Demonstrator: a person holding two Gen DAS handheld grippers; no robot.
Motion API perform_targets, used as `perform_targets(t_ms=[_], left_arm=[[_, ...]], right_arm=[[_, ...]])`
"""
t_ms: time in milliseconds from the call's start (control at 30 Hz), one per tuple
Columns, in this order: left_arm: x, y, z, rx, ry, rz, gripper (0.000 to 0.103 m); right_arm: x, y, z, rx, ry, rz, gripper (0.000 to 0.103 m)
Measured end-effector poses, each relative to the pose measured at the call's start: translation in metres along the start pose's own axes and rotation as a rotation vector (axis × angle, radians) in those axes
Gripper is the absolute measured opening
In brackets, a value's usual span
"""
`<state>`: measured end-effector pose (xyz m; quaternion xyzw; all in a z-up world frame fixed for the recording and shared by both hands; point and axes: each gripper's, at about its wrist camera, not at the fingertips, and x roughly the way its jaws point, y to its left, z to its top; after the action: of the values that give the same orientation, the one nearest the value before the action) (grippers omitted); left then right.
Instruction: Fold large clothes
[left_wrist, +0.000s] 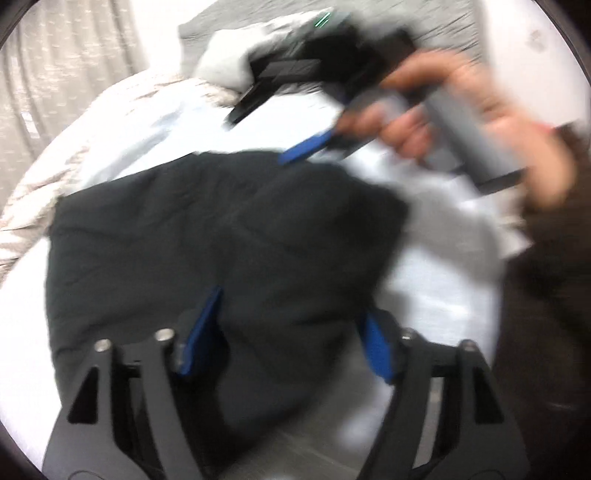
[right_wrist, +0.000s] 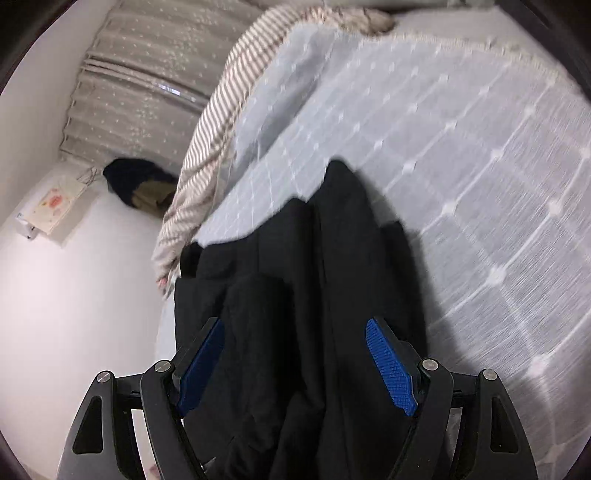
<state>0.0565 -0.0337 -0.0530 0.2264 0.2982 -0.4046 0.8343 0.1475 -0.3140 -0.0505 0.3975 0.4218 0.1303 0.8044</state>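
Black garment (left_wrist: 221, 240) on bed; left hand-held gripper (left_wrist: 284, 332), right hand-held gripper (right_wrist: 295, 362) both agape.

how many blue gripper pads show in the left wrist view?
3: two on the left gripper over the black padded garment, one on the right gripper beyond it. That gripper's other pad is hidden or blurred.

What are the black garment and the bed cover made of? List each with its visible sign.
Black garment: soft matte woven or knit fabric, probably; it drapes in limp folds without shine.
Bed cover: light blue textile, likely cotton, with a raised white grid and tufted dots and a fringed edge.
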Motion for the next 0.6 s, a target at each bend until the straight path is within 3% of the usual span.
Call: perform_targets(t_ms=[133,200,267,333,433,600], left_arm=[[-0.047,0.011,0.013,-0.041,-0.069,-0.164,0.079],[-0.062,0.021,0.022,-0.098,-0.069,-0.194,0.092],[-0.072,0.040,0.030,-0.160,-0.061,-0.150,0.101],[-0.081,0.066,0.036,-0.250,-0.048,-0.086,0.101],[-0.064,0.120,0.033,-0.425,-0.007,-0.050,0.102],[-0.028,0.187,-0.013,-0.709,0.000,-0.011,0.102]], right_arm=[[0.013,0.012,-0.017,-0.008,0.060,0.018,0.080],[0.018,0.018,-0.021,-0.024,0.082,0.018,0.080],[0.024,0.021,-0.025,-0.039,0.097,-0.010,0.080],[0.031,0.016,-0.022,-0.036,0.105,-0.024,0.080],[0.033,0.015,-0.022,-0.033,0.109,-0.023,0.080],[0.035,0.028,-0.020,-0.087,0.081,-0.032,0.080]])
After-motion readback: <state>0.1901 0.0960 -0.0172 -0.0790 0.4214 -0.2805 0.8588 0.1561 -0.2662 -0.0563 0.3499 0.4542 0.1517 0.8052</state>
